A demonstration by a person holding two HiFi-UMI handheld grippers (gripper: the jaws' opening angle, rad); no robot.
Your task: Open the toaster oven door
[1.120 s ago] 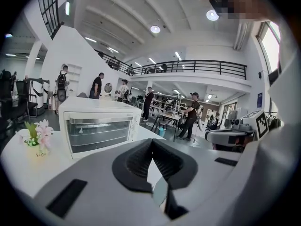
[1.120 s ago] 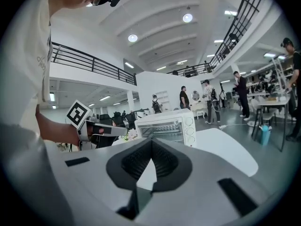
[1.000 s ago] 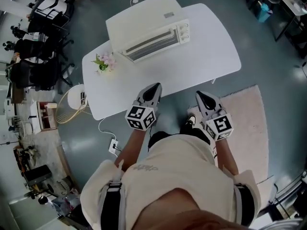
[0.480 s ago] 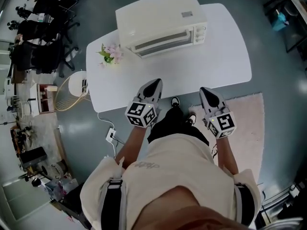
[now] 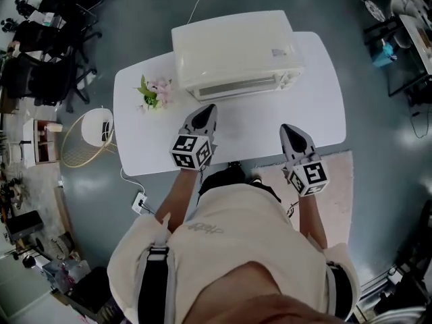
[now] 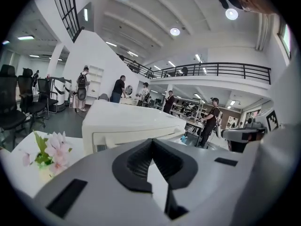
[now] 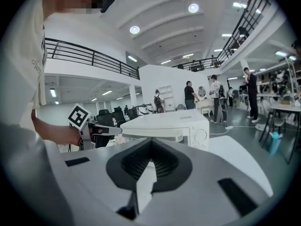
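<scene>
The cream toaster oven (image 5: 236, 49) stands at the back of the white table (image 5: 317, 106), door shut and facing me. The left gripper view shows the oven (image 6: 127, 124) ahead and its handle bar across the door, as does the right gripper view, where the oven (image 7: 174, 124) has its knobs on the right. My left gripper (image 5: 206, 109) hovers over the table just in front of the door, jaws shut and empty. My right gripper (image 5: 287, 129) is shut too, lower right of the oven above the table's front part. Each gripper (image 6: 151, 142) (image 7: 150, 142) holds nothing.
A small pot of pink flowers (image 5: 155, 92) stands on the table left of the oven. On the floor lie a round wire basket (image 5: 84, 140) at the left, a power strip (image 5: 140, 201) and a pink rug (image 5: 341, 181). Office chairs (image 5: 40, 73) stand far left. People stand in the background.
The table and oven have come closer and lower in the head view. Both grippers, earlier short of the table's front edge, now reach over it toward the oven, still shut.
</scene>
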